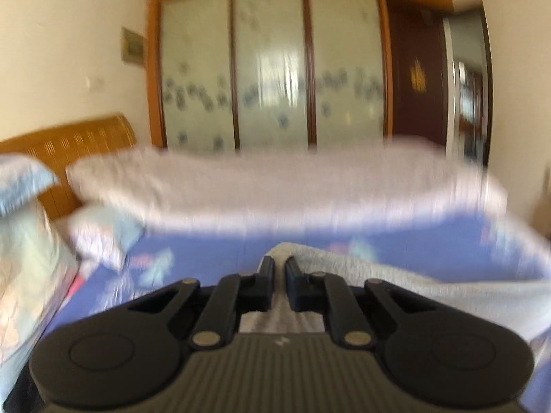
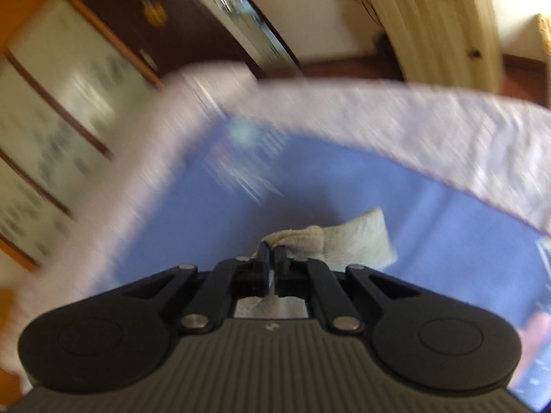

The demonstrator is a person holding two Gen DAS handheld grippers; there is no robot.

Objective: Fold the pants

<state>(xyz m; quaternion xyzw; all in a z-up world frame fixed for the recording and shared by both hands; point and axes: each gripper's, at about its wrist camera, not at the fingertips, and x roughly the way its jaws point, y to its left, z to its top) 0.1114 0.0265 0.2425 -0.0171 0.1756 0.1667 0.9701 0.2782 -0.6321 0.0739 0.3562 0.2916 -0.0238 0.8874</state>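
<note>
Pants lifted over the blue bed sheet

Pale grey knitted pants [image 2: 358, 237] hang above the blue patterned bed sheet [image 2: 213, 206]; right gripper [image 2: 272, 253] jaws pinch a bunched edge; left gripper [image 1: 279, 265] jaws, nearly together, clamp the cloth [image 1: 396, 278]; both views blurred.

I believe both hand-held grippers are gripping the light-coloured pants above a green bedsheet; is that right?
Not quite: the bedsheet is blue, not green, as the right wrist view shows plainly. The rest holds: the right hand-held gripper is closed on the light-coloured pants, and the left hand-held gripper appears to pinch them too.
</note>
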